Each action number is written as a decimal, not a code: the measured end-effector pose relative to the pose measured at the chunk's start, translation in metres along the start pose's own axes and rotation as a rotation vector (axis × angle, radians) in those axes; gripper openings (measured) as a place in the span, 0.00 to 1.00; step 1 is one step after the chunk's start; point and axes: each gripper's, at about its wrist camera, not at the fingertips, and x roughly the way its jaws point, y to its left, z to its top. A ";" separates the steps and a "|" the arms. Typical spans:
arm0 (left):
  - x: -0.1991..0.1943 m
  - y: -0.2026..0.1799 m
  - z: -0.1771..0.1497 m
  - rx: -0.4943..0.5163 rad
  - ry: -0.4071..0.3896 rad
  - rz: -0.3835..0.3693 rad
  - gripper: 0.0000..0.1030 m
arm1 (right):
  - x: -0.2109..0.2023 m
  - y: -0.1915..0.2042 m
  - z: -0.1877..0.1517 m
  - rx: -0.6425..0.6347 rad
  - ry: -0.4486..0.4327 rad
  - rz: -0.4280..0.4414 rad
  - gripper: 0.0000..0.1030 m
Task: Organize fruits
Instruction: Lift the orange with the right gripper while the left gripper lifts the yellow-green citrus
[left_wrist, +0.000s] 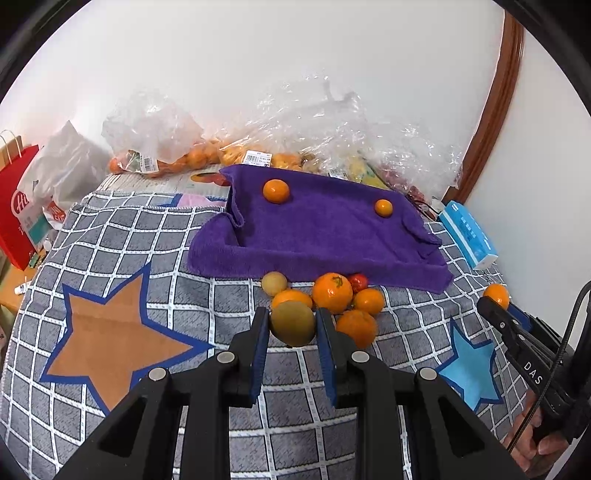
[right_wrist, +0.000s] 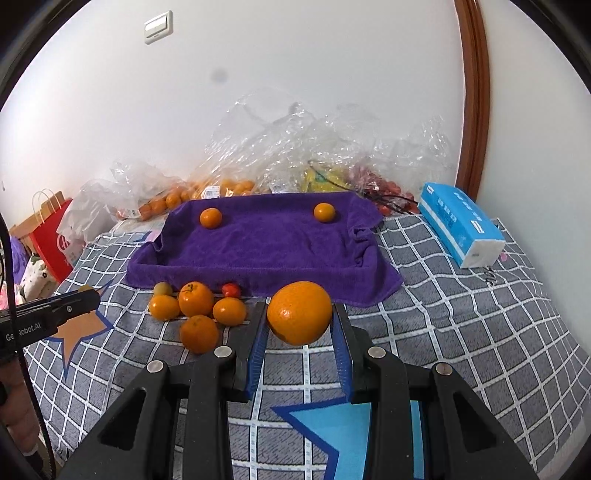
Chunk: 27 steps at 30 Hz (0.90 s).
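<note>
My left gripper (left_wrist: 292, 325) is shut on a greenish-brown round fruit (left_wrist: 292, 323), held just above the checked cloth. My right gripper (right_wrist: 300, 320) is shut on a large orange (right_wrist: 299, 312). A purple towel-lined tray (left_wrist: 332, 236) (right_wrist: 266, 251) lies behind both, with two small oranges (left_wrist: 276, 191) (left_wrist: 383, 208) resting on it near its back edge. In front of the tray sits a loose pile of oranges (left_wrist: 331, 292) (right_wrist: 196, 298), a pale yellow fruit (left_wrist: 274, 283) and a small red fruit (left_wrist: 358, 282) (right_wrist: 231, 290).
Clear plastic bags of fruit (left_wrist: 166, 147) (right_wrist: 295, 147) line the wall behind the tray. A blue tissue pack (left_wrist: 467, 234) (right_wrist: 460, 229) lies at the right. A red paper bag (left_wrist: 16, 206) stands at the left edge. A person's hand (left_wrist: 532, 446) holds the right gripper.
</note>
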 end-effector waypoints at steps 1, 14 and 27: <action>0.002 0.000 0.002 -0.001 0.003 -0.001 0.24 | 0.001 0.000 0.001 0.000 0.001 -0.001 0.32; 0.009 -0.008 0.018 0.019 0.004 -0.007 0.24 | 0.007 0.003 0.019 -0.011 -0.009 -0.001 0.32; 0.016 -0.005 0.022 0.017 0.016 0.005 0.24 | 0.021 0.011 0.032 -0.014 -0.008 0.030 0.32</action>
